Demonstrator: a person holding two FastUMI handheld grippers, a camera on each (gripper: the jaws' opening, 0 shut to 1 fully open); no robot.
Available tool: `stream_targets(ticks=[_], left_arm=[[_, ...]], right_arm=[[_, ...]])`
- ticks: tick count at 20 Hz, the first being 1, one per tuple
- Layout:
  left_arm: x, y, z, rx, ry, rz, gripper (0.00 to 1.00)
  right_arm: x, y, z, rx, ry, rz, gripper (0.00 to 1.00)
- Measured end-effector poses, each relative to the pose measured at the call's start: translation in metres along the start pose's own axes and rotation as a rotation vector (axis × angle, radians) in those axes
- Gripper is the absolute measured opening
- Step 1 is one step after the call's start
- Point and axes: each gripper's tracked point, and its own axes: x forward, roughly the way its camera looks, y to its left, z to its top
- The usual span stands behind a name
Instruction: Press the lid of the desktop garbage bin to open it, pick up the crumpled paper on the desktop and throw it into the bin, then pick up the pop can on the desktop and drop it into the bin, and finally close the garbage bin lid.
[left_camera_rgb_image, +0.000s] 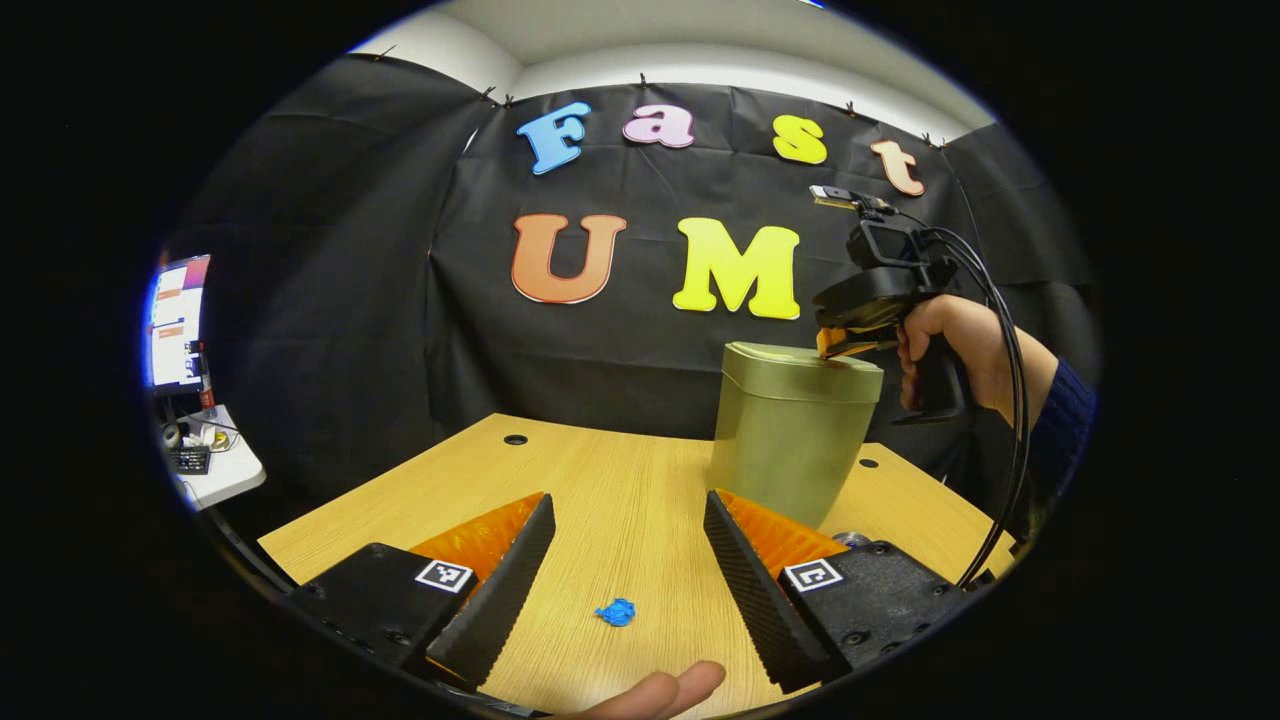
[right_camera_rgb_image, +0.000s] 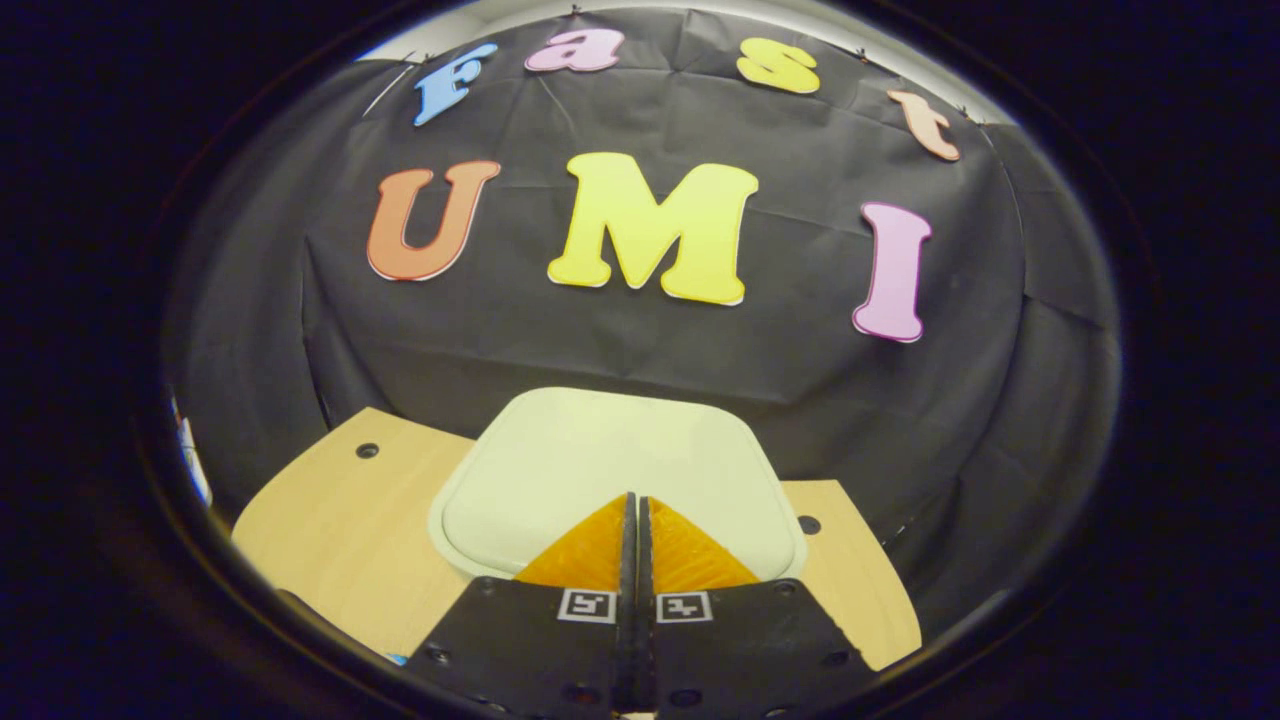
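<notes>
A pale green bin (left_camera_rgb_image: 790, 440) stands on the wooden desk (left_camera_rgb_image: 600, 470) with its lid (right_camera_rgb_image: 600, 470) down. In the left gripper view, a hand holds my right gripper (left_camera_rgb_image: 838, 345) with its tips at the near right edge of the lid. In the right gripper view, that right gripper (right_camera_rgb_image: 632, 498) is shut, empty, and points down onto the lid. A small blue crumpled paper (left_camera_rgb_image: 615, 612) lies on the desk between the fingers of my left gripper (left_camera_rgb_image: 628, 497), which stands open over it. A silvery round top (left_camera_rgb_image: 850, 540), perhaps the pop can, peeks out behind the left gripper's right-hand finger.
A fingertip (left_camera_rgb_image: 662, 690) of a person shows at the bottom edge. A side table (left_camera_rgb_image: 215, 465) with a monitor (left_camera_rgb_image: 178, 322) and small items stands far left. The desk has cable holes (left_camera_rgb_image: 515, 439) near its back corners.
</notes>
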Motion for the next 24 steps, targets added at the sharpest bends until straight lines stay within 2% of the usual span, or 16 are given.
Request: stream_targets(ticks=[5, 10, 12, 15, 20, 21, 22, 24], left_arm=[[-0.005, -0.006, 0.004, 0.022, -0.021, -0.017, 0.97], [-0.005, -0.006, 0.003, 0.036, -0.022, -0.019, 0.97], [-0.004, -0.005, 0.002, 0.033, -0.021, -0.017, 0.97], [0.000, -0.002, -0.001, 0.025, -0.010, -0.011, 0.97], [0.004, 0.000, -0.003, 0.038, -0.002, 0.003, 0.97], [0.005, 0.000, -0.003, 0.040, -0.002, 0.005, 0.97], [0.005, -0.001, -0.005, 0.039, 0.001, 0.001, 0.97], [0.006, -0.004, -0.007, 0.040, 0.007, -0.006, 0.97]], right_arm=[[-0.002, -0.002, 0.002, 0.081, 0.001, 0.064, 0.00], [-0.017, -0.003, 0.021, 0.111, -0.086, 0.134, 0.00], [-0.036, -0.006, 0.042, 0.126, -0.167, 0.138, 0.00], [-0.070, -0.010, 0.061, 0.070, -0.270, 0.116, 0.00], [-0.134, 0.006, 0.067, 0.018, -0.373, 0.141, 0.00], [-0.147, 0.003, 0.064, 0.017, -0.383, 0.122, 0.00], [-0.156, 0.001, 0.063, 0.018, -0.400, 0.109, 0.05], [-0.179, -0.004, 0.061, 0.030, -0.446, 0.075, 0.41]])
